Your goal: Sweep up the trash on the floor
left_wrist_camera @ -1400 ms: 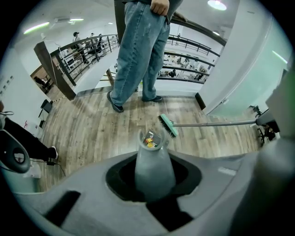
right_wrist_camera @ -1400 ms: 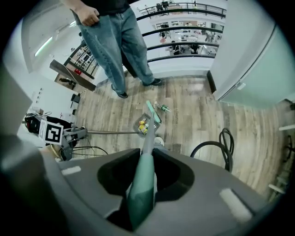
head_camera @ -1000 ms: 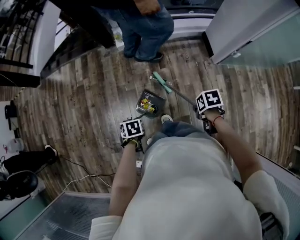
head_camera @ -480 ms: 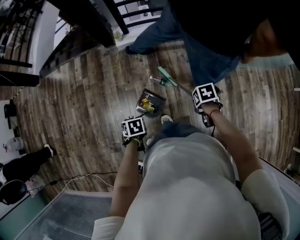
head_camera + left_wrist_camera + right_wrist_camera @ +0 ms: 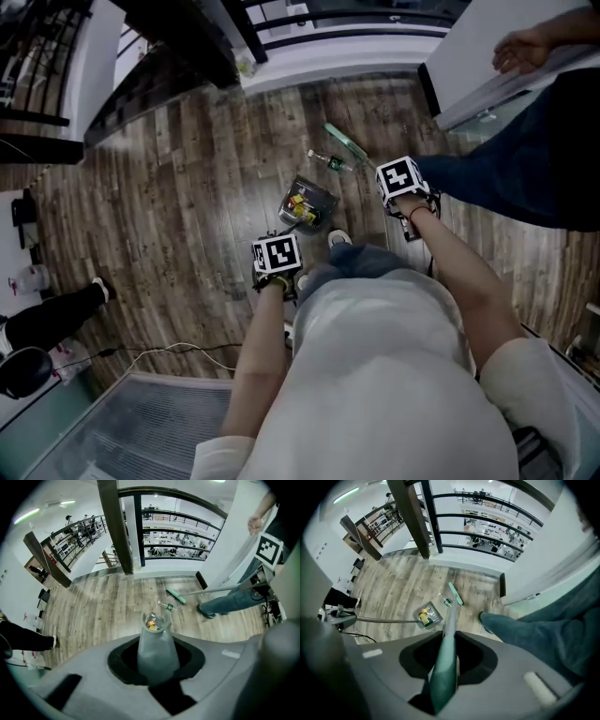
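- The left gripper (image 5: 157, 667) has its jaws clamped on the dustpan handle (image 5: 157, 644), a pale grey pole that runs straight out from between them.
- The right gripper (image 5: 445, 667) has its jaws clamped on the broom handle (image 5: 449, 634), which is green and leads away and down to the floor (image 5: 187, 187).
- In the head view the left gripper sits close in front of the person's body. The right one is farther forward and to the right, and each carries its marker cube on top.
- The dustpan (image 5: 323, 195) stands on the wood floor at the far end of its handle, just ahead of the person's shoe (image 5: 339, 238).
- Trash (image 5: 300, 208) lies inside the dustpan: small yellow and red pieces.
- A small bottle (image 5: 330, 162) with a green label lies on the floor beyond the dustpan, between it and the broom head (image 5: 345, 141).
- The broom head is green and rests on the floor just beside the bottle, on the side away from the dustpan.
- A bystander (image 5: 506, 178) in jeans stands to the right, near the right gripper, with one hand on a white panel (image 5: 478, 56).
- A thin cable (image 5: 169, 352) trails over the floor to the person's left.
- A dark railing (image 5: 487, 522) runs along the far edge of the floor.
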`<state>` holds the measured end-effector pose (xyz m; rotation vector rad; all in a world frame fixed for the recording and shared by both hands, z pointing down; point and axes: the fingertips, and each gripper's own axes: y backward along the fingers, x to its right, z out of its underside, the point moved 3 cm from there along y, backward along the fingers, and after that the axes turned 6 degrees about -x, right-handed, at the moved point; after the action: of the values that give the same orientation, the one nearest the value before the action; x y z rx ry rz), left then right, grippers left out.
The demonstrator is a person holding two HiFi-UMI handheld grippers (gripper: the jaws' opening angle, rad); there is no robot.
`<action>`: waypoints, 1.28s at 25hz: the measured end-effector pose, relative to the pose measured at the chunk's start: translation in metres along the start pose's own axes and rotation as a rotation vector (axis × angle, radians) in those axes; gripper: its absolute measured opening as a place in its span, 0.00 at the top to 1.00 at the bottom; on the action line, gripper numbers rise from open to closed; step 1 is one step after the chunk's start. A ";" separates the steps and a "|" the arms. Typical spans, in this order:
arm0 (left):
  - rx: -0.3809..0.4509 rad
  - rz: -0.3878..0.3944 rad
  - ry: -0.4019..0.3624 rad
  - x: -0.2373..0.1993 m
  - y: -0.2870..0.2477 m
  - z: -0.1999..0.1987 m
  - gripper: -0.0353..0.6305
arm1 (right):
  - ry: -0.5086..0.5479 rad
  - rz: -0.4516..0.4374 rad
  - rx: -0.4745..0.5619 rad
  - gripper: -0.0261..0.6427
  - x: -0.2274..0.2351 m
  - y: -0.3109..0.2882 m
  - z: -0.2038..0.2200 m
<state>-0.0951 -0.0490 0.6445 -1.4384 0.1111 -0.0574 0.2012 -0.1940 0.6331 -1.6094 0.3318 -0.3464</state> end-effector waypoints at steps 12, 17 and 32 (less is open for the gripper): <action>-0.005 -0.004 0.002 0.003 0.001 -0.007 0.80 | 0.107 0.062 -0.057 0.82 -0.017 -0.031 -0.022; -0.006 -0.005 0.003 0.003 -0.001 -0.011 0.80 | 0.124 0.037 -0.093 0.82 -0.025 -0.040 -0.016; -0.008 -0.010 0.000 0.003 -0.002 -0.013 0.80 | 0.067 -0.051 -0.127 0.82 -0.042 -0.047 0.004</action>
<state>-0.0936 -0.0628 0.6443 -1.4472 0.1038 -0.0655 0.1645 -0.1697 0.6784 -1.7354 0.3702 -0.4263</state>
